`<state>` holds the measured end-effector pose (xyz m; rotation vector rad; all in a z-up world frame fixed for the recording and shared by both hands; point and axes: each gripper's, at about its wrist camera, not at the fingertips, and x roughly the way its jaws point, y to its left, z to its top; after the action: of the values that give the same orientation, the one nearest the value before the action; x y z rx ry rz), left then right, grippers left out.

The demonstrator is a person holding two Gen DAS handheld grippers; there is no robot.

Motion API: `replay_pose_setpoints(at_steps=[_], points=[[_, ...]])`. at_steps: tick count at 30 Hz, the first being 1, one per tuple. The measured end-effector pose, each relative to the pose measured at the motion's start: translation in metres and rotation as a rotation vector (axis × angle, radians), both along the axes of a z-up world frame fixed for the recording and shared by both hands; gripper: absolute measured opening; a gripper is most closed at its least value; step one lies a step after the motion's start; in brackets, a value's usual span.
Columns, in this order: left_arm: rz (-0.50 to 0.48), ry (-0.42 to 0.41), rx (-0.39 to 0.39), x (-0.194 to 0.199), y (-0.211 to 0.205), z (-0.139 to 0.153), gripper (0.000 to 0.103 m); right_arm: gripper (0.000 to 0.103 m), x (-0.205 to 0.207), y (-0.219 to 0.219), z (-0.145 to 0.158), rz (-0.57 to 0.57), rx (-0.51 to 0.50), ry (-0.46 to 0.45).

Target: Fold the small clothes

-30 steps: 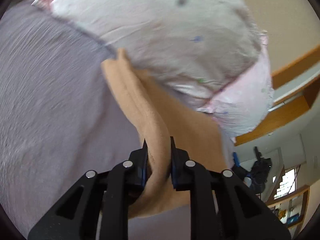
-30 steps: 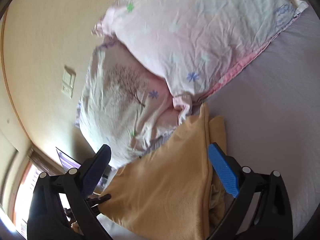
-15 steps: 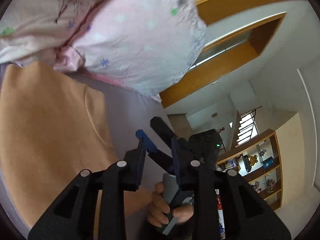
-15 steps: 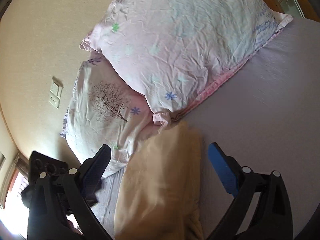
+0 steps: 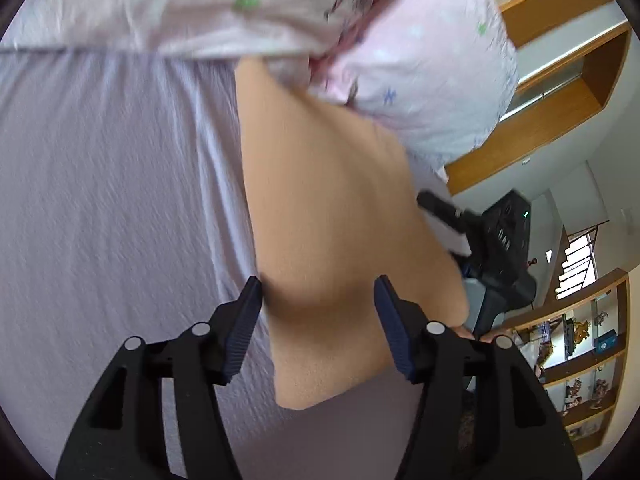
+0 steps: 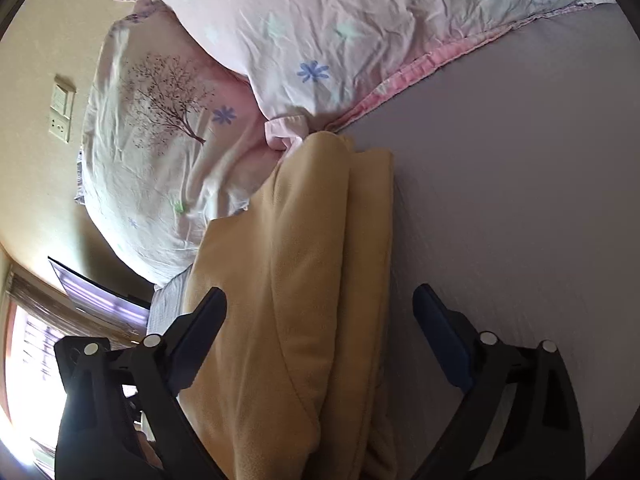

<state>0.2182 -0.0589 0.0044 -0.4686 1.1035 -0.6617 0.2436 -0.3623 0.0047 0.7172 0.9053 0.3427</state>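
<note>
Tan fleece garment [image 6: 304, 280] lies folded on the bed [image 6: 520, 200], its 12 o'clock end touching the pillows [image 6: 320, 20]. My left tongs [image 5: 318, 300] and right tongs [image 6: 320, 312] hover spread, empty. Soft, light, likely floppy; I'd pinch an edge.

Both grippers open, nothing clamped.

Left gripper [image 5: 318, 312]: jaws spread moderately, blue pads [image 5: 242, 330] facing each other across a clear gap, no contact on either pad. Right gripper [image 6: 320, 328]: jaws spread wider, close to full travel, pads [image 6: 440, 336] also free. In the left wrist view the right gripper's black body [image 5: 500, 240] sits ahead and to the right, handle pointing down, with fingertips [image 5: 490, 336] of the holding hand just showing behind the left gripper's right finger; probably the right hand, but it's mostly hidden and motion-blurred.
</note>
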Motion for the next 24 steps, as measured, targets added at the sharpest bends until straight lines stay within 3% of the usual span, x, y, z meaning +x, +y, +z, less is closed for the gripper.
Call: replay_pose_setpoints(at_steps=[2, 4, 5, 6, 8, 11, 14, 15, 17, 19, 24], points=[[-0.013, 0.017, 0.005, 0.0, -0.008, -0.011, 0.061, 0.059, 0.002, 0.002, -0.006, 0.027, 0.024, 0.018], [-0.007, -0.011, 0.001, -0.003, -0.014, -0.014, 0.062, 0.05, 0.002, 0.004, -0.01, 0.047, 0.024, 0.019], [-0.004, -0.018, 0.013, -0.008, -0.015, -0.012, 0.054, 0.044, 0.002, 0.004, -0.011, 0.054, 0.039, 0.017], [-0.004, -0.021, 0.019, -0.008, -0.014, -0.013, 0.04, 0.042, 0.001, 0.004, -0.012, 0.063, 0.063, 0.013], [-0.008, -0.032, -0.022, -0.011, -0.004, -0.008, 0.026, 0.038, -0.001, 0.007, -0.01, 0.092, 0.11, -0.019], [0.017, -0.11, -0.031, -0.028, 0.023, 0.009, 0.024, 0.037, -0.006, 0.027, -0.002, 0.21, 0.164, -0.078], [0.049, -0.197, 0.031, -0.052, 0.05, 0.022, 0.027, 0.042, -0.004, 0.051, -0.001, 0.262, 0.044, -0.042], [0.074, -0.2, 0.064, -0.059, 0.061, 0.021, 0.027, 0.045, -0.004, 0.052, 0.001, 0.242, 0.004, -0.032], [0.108, -0.213, 0.104, -0.07, 0.079, 0.018, 0.028, 0.064, -0.013, 0.034, 0.016, 0.094, -0.06, -0.098], [0.132, -0.25, 0.134, -0.083, 0.094, 0.018, 0.028, 0.066, -0.024, 0.019, 0.033, 0.016, -0.04, -0.204], [0.115, -0.29, 0.104, -0.096, 0.098, 0.025, 0.044, 0.064, -0.005, 0.047, 0.028, 0.099, -0.079, -0.148]])
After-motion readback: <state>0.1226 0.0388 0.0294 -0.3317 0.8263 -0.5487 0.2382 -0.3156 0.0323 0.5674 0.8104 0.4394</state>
